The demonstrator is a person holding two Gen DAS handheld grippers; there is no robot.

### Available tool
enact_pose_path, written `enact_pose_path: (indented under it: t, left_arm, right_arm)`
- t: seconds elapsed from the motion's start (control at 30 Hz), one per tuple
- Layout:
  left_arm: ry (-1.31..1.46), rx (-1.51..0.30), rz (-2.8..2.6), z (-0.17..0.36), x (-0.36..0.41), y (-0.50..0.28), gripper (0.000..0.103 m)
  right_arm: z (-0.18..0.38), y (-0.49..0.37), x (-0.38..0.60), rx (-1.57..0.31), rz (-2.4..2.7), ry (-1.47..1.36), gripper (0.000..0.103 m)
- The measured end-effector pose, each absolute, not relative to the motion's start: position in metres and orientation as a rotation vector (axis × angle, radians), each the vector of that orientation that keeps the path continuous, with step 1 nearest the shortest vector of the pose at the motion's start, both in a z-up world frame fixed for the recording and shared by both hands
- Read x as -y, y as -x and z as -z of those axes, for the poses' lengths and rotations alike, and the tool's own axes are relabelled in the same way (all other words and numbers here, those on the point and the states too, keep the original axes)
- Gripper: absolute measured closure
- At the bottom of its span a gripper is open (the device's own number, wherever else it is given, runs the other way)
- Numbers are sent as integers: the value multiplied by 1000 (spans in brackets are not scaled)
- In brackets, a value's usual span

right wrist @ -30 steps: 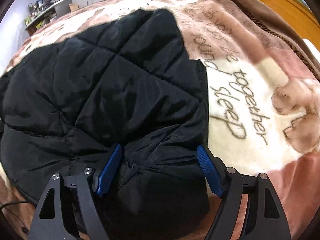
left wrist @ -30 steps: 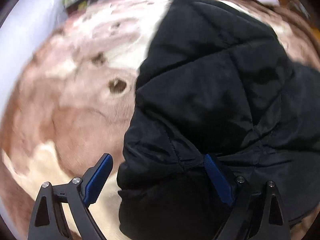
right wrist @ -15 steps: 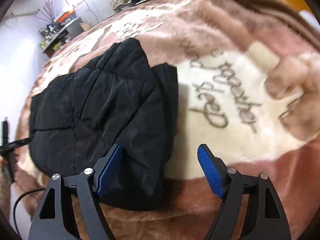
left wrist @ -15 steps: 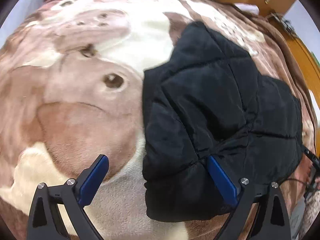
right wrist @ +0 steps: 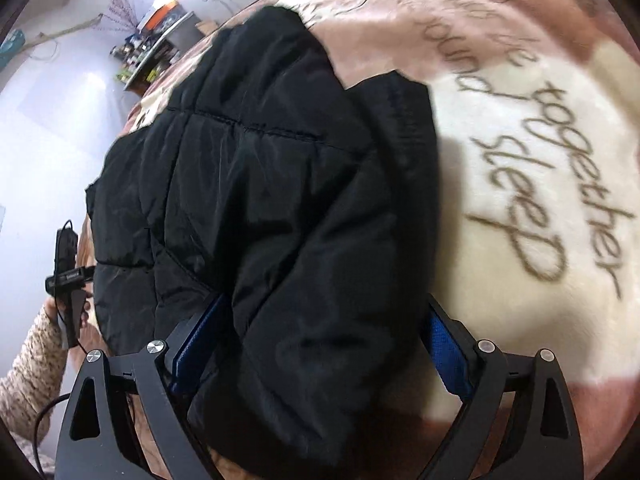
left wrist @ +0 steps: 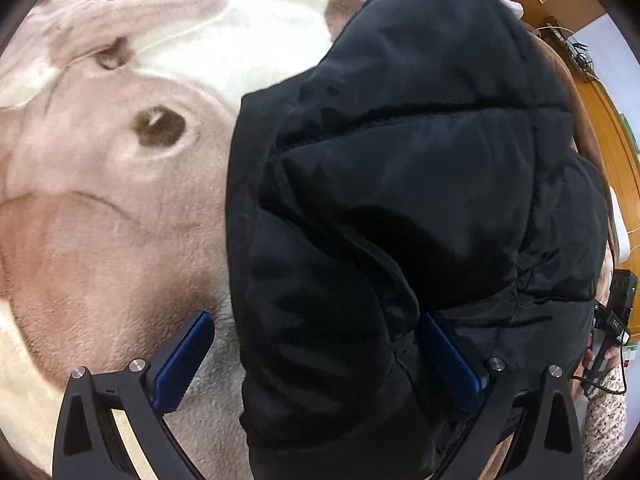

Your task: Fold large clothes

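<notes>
A black quilted jacket (left wrist: 400,184) lies folded on a plush pink and cream blanket (left wrist: 100,220). My left gripper (left wrist: 316,360) points steeply down over the jacket's near left edge. Its jaws are opening wide: the left pad (left wrist: 184,360) hangs free over the blanket and the right pad (left wrist: 448,360) sits against a fold. In the right wrist view the jacket (right wrist: 272,200) bulges between the blue pads of my right gripper (right wrist: 320,348) at its near right corner. Those jaws are opening too, and the left pad (right wrist: 200,340) is half hidden by fabric.
The blanket's cream patch with cursive writing (right wrist: 540,200) spreads right of the jacket. A wooden bed frame (left wrist: 608,112) runs along the far side. A knitted sleeve (right wrist: 28,356) shows at the left, and a cluttered shelf (right wrist: 156,56) stands by the far wall.
Half a second ago both grippers stood higher and further back from the jacket. Both have dropped and tipped down onto its near edge, and the right jaws have widened.
</notes>
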State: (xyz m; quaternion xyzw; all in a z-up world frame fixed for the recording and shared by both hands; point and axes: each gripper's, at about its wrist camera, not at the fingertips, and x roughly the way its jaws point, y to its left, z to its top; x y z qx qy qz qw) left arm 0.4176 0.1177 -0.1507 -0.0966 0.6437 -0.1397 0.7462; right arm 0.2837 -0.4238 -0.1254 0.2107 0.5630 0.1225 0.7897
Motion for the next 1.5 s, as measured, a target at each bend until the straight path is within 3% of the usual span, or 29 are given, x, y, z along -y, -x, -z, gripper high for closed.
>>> enact_pose_path:
  t: [0.3, 0.4, 0.5, 0.8, 1.13, 1.17, 1.3, 1.5]
  left_arm:
    - [211, -1427, 314, 163, -110, -424, 0]
    - [166, -1424, 299, 160, -99, -426, 1]
    - [158, -1411, 312, 157, -84, -427, 18]
    - [38, -1355, 246, 141, -43, -404, 40]
    - [61, -1344, 224, 135, -36, -390, 40]
    - [64, -1348, 221, 135, -35, -390, 42]
    - [102, -1324, 228, 115, -43, -391, 68]
    - [186, -1277, 228, 96, -51, -377, 74]
  right_arm:
    - [137, -299, 415, -1252, -325, -426, 10]
    - [132, -300, 406, -1245, -313, -390, 19]
    - [128, -297, 399, -1229, -308, -367, 26]
    - [107, -286, 355, -1169, -241, -161, 52]
    - [99, -270, 319, -1095, -174, -23, 59]
    - [98, -270, 318, -1094, -166, -17, 59]
    - [89, -259, 327, -1081, -147, -9, 64]
    - [81, -244, 321, -1041, -126, -26, 71]
